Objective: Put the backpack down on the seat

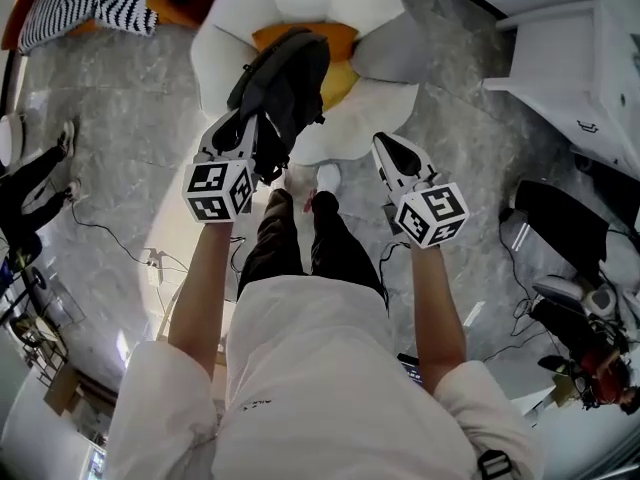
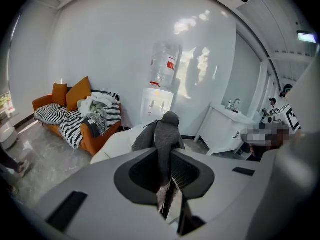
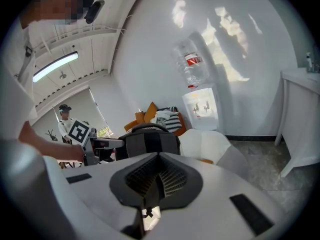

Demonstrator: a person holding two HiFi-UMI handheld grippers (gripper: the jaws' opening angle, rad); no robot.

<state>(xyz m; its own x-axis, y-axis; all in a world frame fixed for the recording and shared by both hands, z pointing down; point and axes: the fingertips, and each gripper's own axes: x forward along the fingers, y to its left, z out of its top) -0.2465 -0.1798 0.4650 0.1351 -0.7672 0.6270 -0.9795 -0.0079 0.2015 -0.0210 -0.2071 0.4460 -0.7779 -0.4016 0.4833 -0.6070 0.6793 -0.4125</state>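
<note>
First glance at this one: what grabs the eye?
A dark grey backpack hangs from the left gripper, which is clamped on its strap, over a white petal-shaped armchair with an orange cushion, top centre of the head view. The right gripper is held out beside it, jaws shut on nothing.
</note>
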